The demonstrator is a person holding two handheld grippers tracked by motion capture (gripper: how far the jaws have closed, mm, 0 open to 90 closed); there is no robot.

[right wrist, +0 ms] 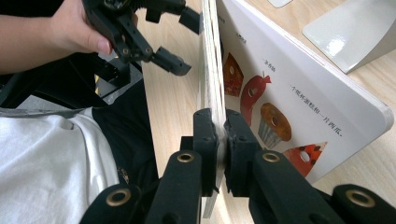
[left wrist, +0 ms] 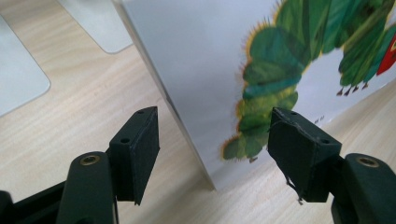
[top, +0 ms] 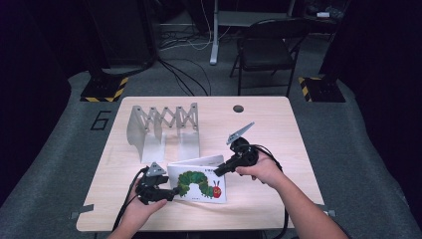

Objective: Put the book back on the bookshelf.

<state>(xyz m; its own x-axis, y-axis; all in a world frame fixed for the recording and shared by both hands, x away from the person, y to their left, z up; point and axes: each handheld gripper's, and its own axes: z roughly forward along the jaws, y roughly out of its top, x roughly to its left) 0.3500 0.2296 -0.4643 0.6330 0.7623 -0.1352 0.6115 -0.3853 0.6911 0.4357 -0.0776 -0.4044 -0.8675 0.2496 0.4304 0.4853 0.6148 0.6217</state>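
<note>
From the high view we see the picture book (top: 198, 180) standing partly open near the front edge of the worktop (top: 278, 129), caterpillar cover facing us. The right claw (top: 219, 171) bites onto its right side, and the left claw (top: 175, 191) sits at the lower left corner of the cover. Behind the book stands a metal folding rack (top: 164, 127), well apart from it.

Over to the left gripper view: our left claw (left wrist: 215, 140) has its jaws apart, straddling the book's (left wrist: 210, 70) near edge, one pad on the cover side, the other on the far side, neither pressing. The rack's pale feet (left wrist: 18, 79) lie on the wood beyond.

Now the right gripper view: the right claw (right wrist: 221, 140) is clamped tight on a thick board page of the book (right wrist: 299, 107), fruit pictures showing on the open page. Farther off, the left claw (right wrist: 189, 39) hangs by the book's far edge in a hand (right wrist: 74, 28).
</note>
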